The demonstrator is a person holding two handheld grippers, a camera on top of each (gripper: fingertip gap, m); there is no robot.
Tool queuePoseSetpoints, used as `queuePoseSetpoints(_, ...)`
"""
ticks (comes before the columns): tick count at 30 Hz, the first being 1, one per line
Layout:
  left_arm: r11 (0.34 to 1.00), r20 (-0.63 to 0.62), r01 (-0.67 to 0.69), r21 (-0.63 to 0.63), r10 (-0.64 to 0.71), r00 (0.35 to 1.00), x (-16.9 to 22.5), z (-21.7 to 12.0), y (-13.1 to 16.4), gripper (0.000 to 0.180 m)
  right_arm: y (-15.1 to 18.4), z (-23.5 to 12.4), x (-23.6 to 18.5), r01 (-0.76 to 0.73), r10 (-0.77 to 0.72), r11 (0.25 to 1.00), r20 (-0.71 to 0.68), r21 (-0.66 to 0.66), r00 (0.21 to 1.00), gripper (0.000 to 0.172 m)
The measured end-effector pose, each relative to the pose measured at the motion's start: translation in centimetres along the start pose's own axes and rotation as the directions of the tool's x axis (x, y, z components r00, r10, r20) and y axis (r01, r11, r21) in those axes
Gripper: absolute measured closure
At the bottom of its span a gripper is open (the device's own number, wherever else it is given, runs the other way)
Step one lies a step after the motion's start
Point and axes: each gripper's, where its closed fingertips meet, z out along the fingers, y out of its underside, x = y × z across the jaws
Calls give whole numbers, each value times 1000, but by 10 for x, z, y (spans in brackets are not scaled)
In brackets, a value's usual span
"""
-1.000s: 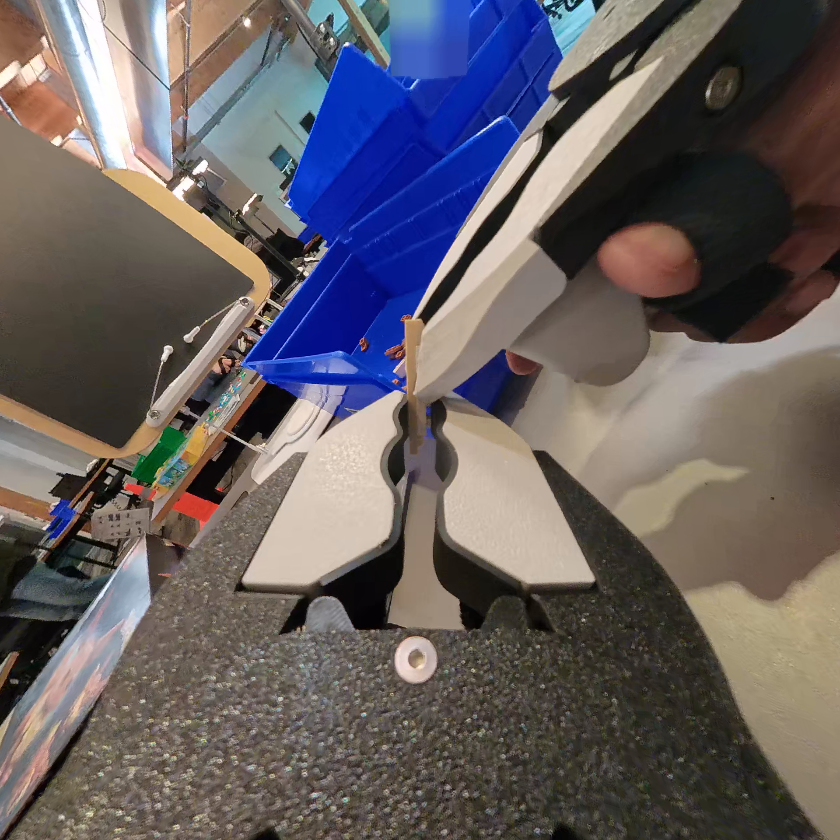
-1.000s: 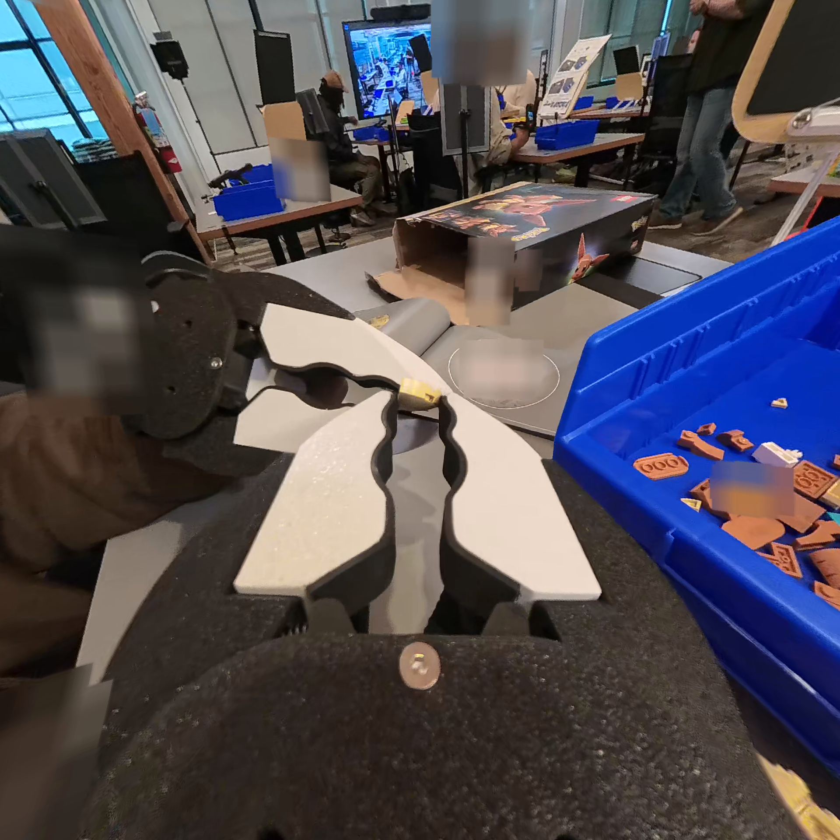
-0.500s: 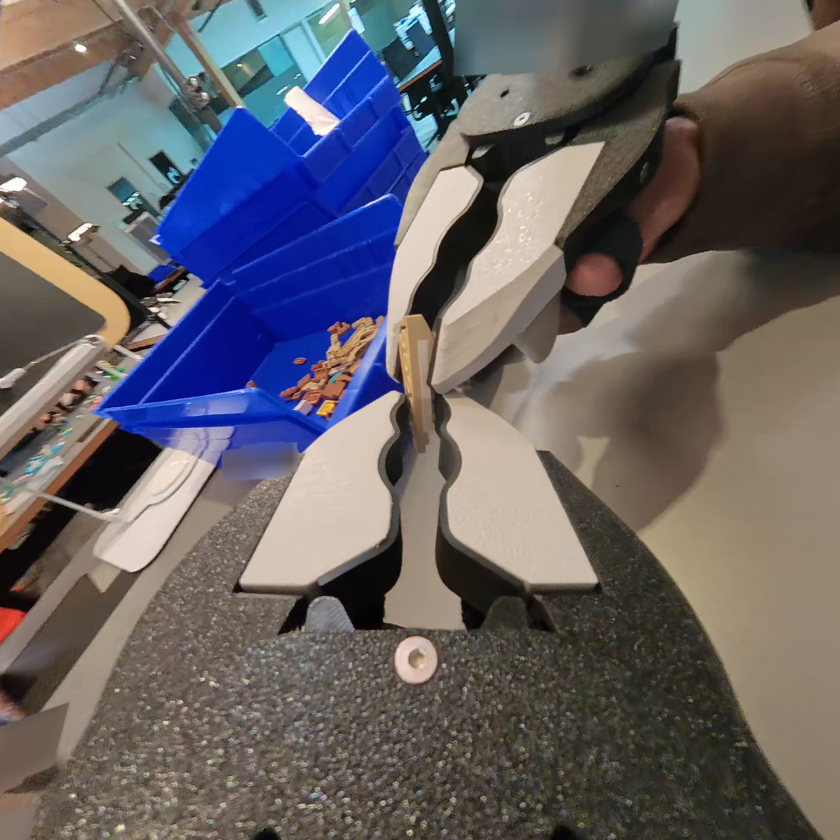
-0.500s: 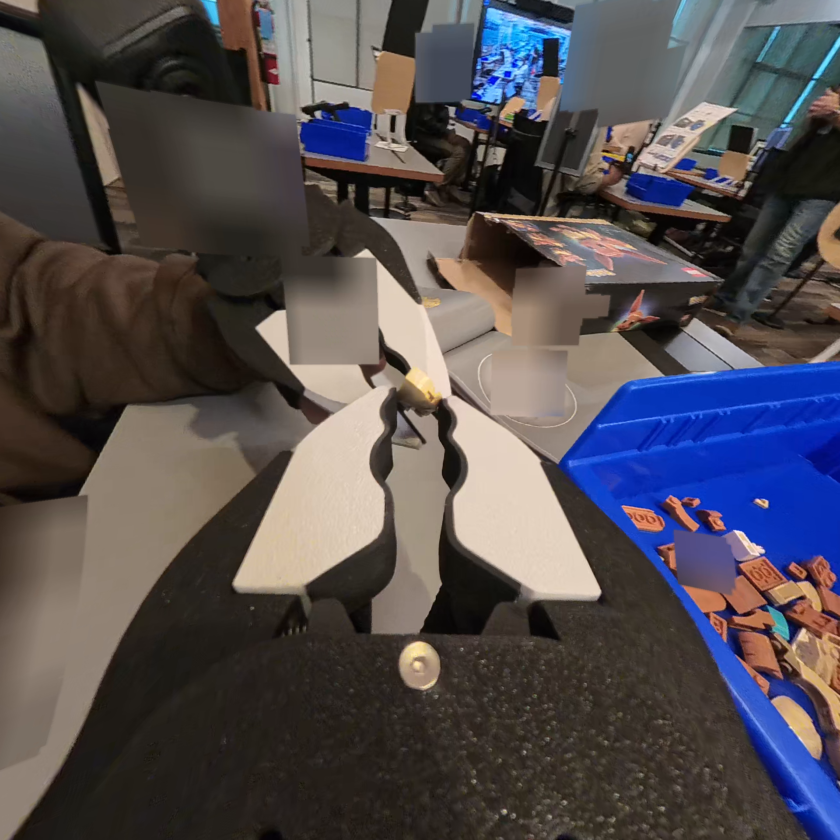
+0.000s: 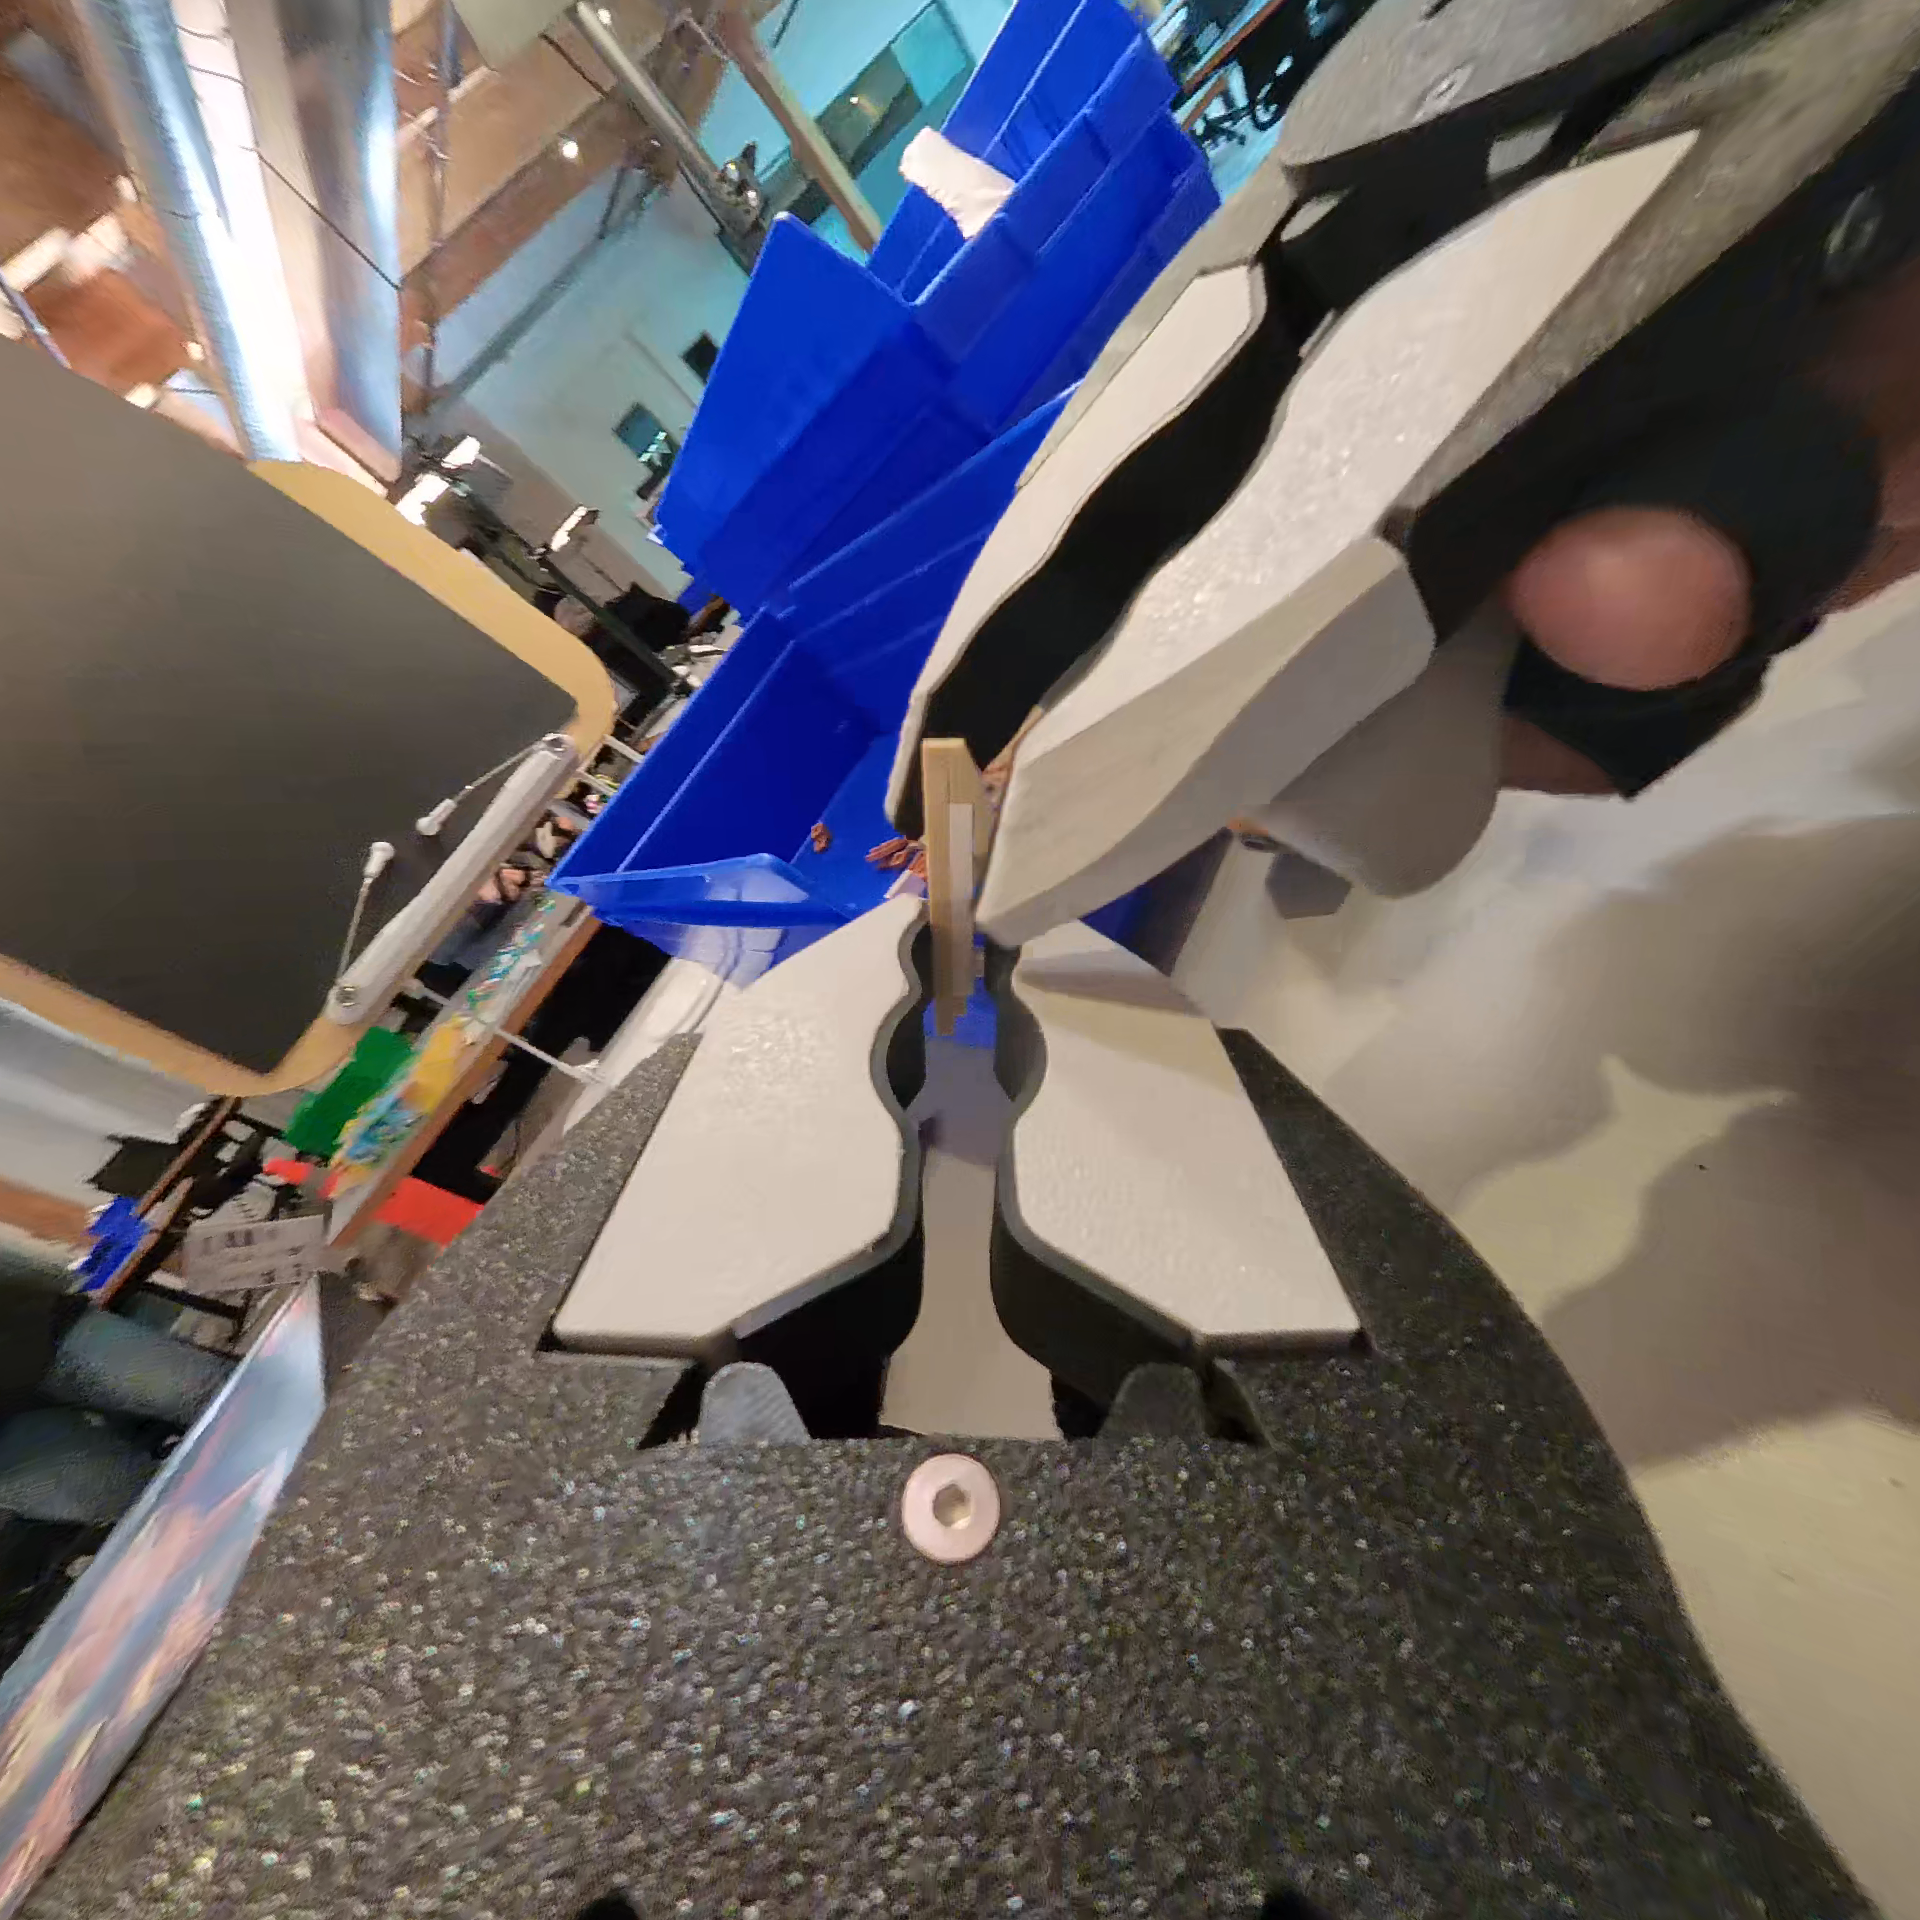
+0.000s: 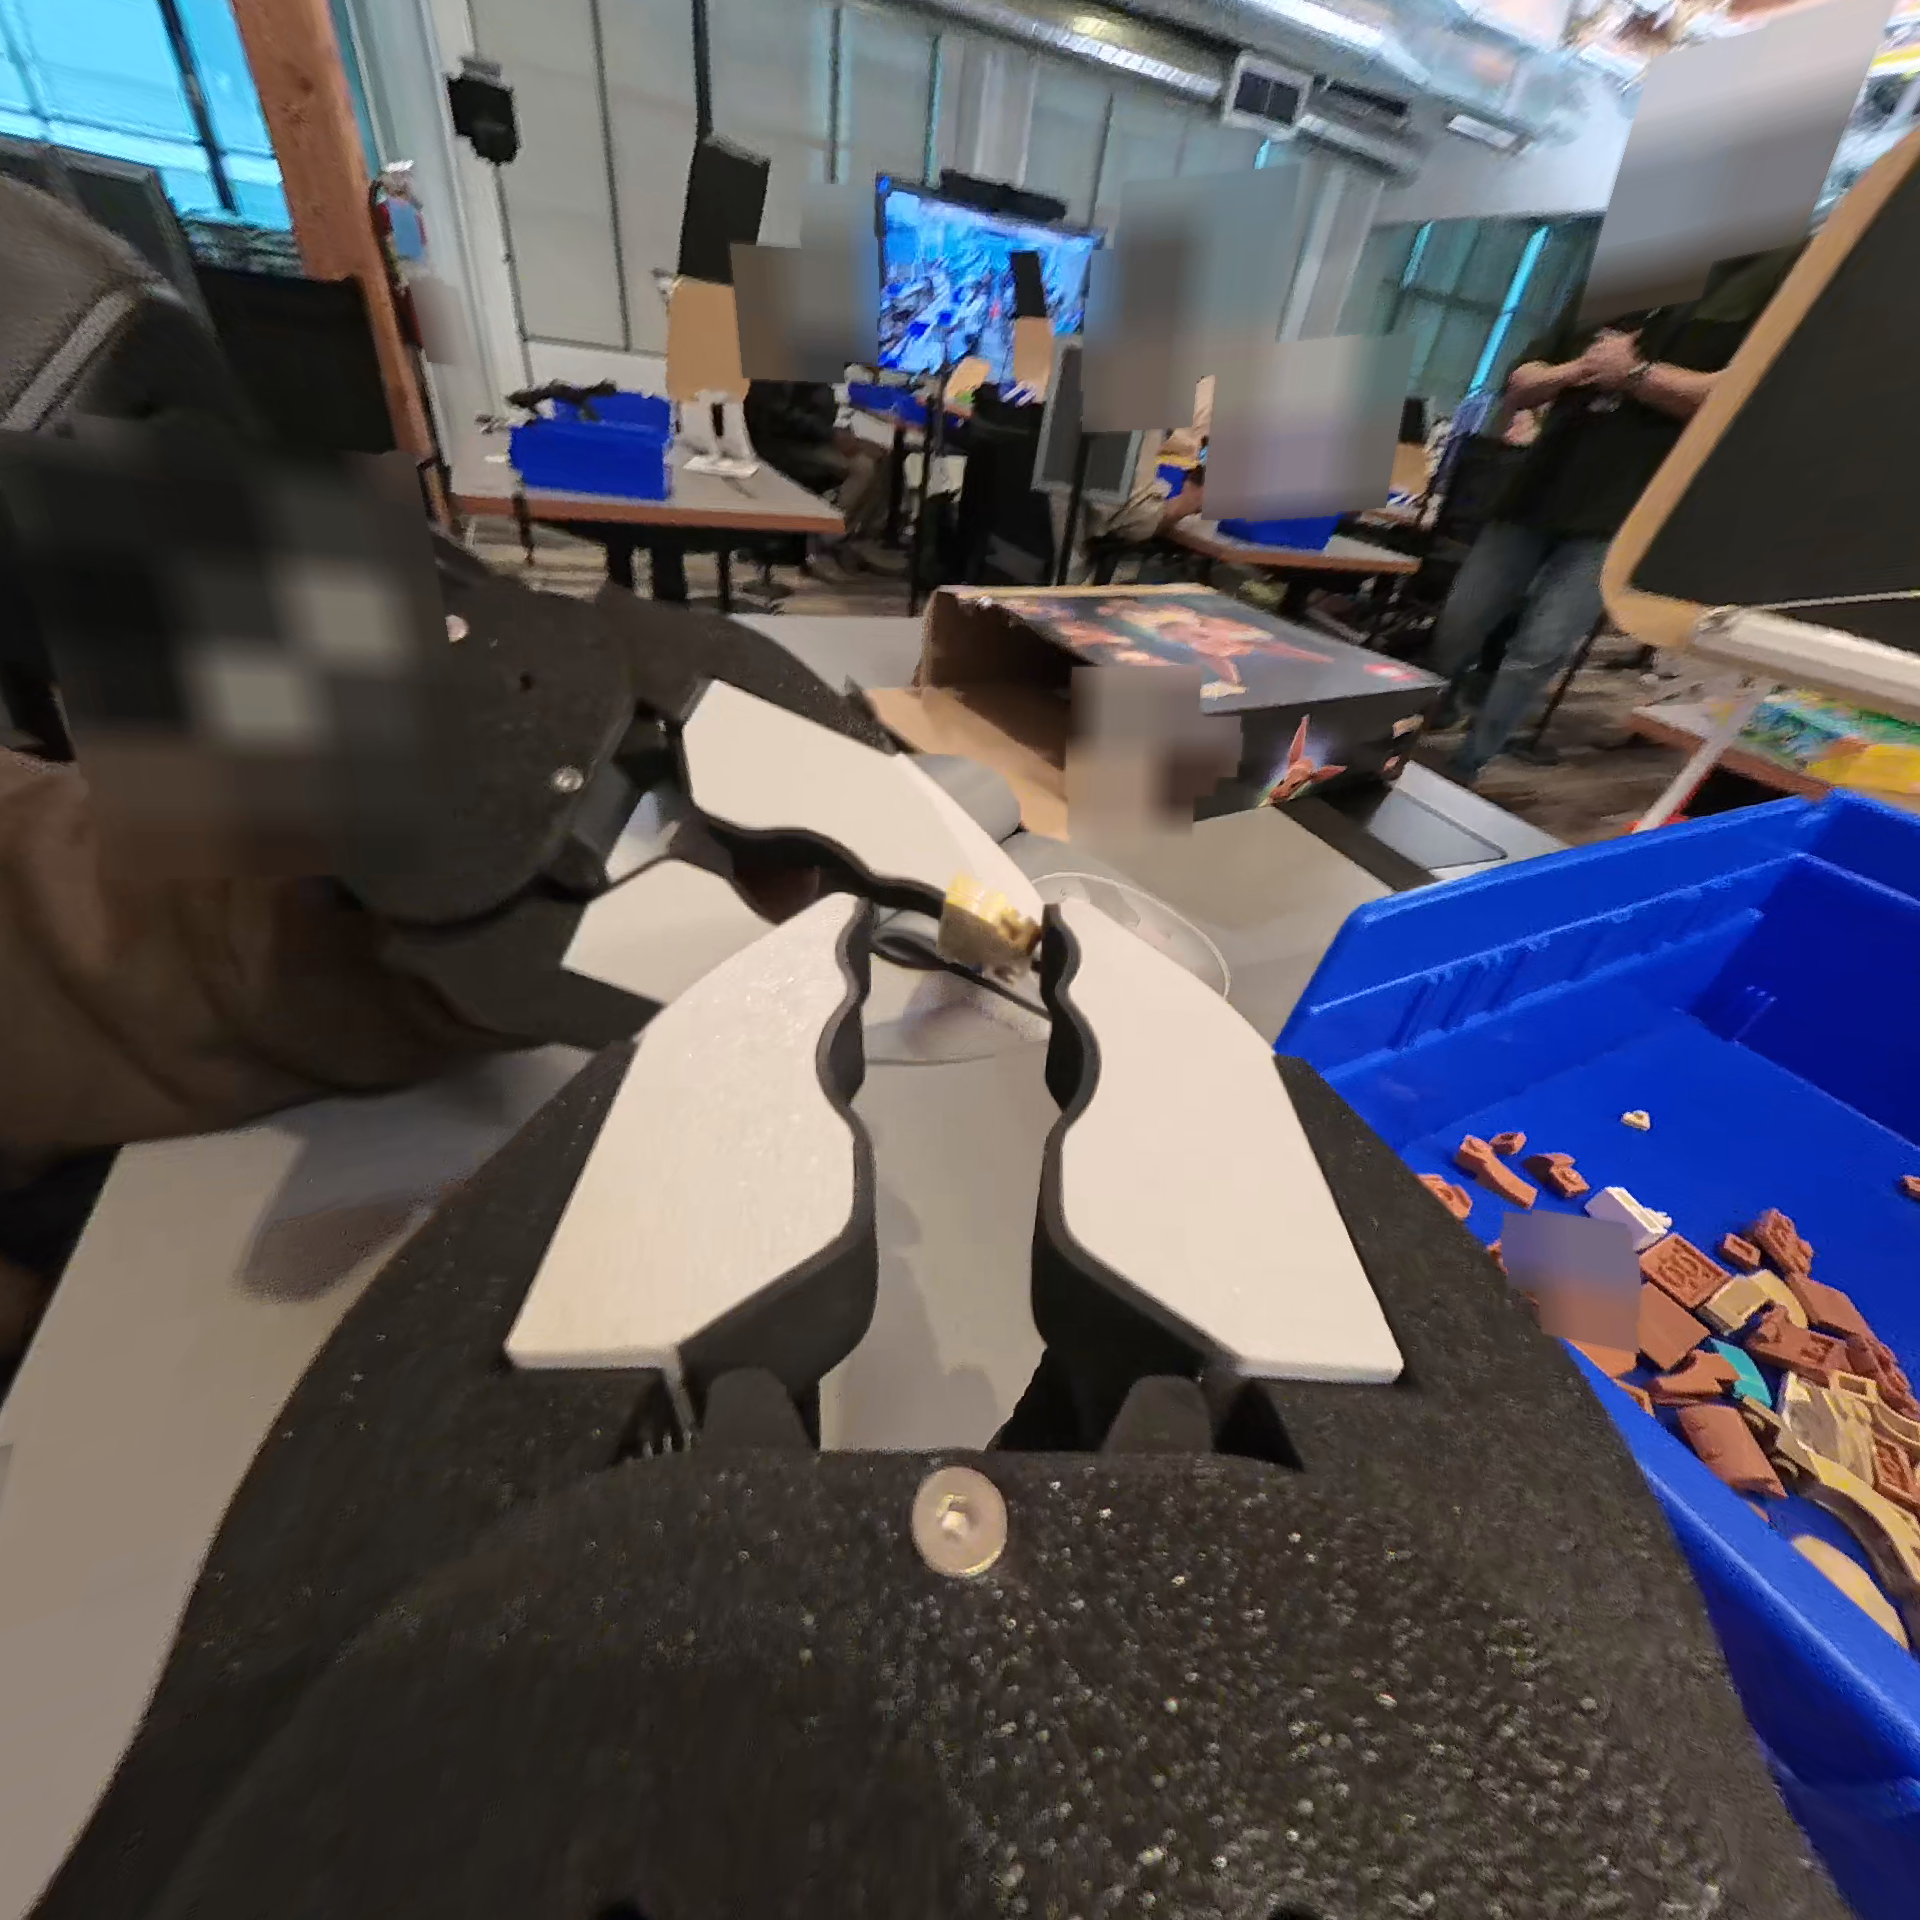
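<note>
You work over a grey table [image 6: 187,1299] in an open workshop. Right of it, a blue bin [image 6: 1558,997] holds loose brown bricks [image 6: 1787,1340]. Your left gripper [image 5: 951,935] clamps a tan plate [image 5: 948,831] above the table; your right gripper [image 6: 951,925] stands wide around it.

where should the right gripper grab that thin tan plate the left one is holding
On the free upper half of the tan plate, which stands edge-on above the left gripper that pinches its lower end. Best to come from above, opposite the left fingers, with one pad on each broad flat face. The right gripper is open around it, with a gap showing at its left pad.
</note>
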Motion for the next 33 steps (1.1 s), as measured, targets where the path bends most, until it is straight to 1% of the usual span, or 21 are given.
queuePoseSetpoints(4,999,35,12,45,-13,999,-1,-2,-9,172,-8,3,2,3,4,997,-96,73,995,145)
queuePoseSetpoints(7,998,59,12,68,-16,998,-3,-4,-14,172,-14,0,4,-24,40,992,-126,126,991,150)
queuePoseSetpoints(9,997,65,25,79,-30,997,-3,-4,-15,172,-15,0,3,-14,32,991,-133,131,991,153)
queuePoseSetpoints(13,995,89,34,95,-43,995,-2,-4,-18,173,-17,-1,3,82,-57,989,-204,119,977,151)
queuePoseSetpoints(19,988,97,52,144,-66,993,-1,-7,-25,173,-23,-3,1,100,-65,985,-228,144,971,154)
queuePoseSetpoints(21,983,67,80,163,-92,993,0,-8,-27,173,-24,-3,0,117,-84,984,-229,133,970,154)
queuePoseSetpoints(24,968,-20,144,203,-143,990,3,-11,-32,172,-27,-4,-4,177,-151,978,-210,114,966,153)
queuePoseSetpoints(29,963,-102,128,238,-107,989,9,-17,-39,171,-30,-10,-14,276,-261,956,-139,97,955,153)
queuePoseSetpoints(33,954,-184,147,262,-100,978,17,-20,-42,170,-29,-14,-22,300,-297,949,-44,98,954,153)
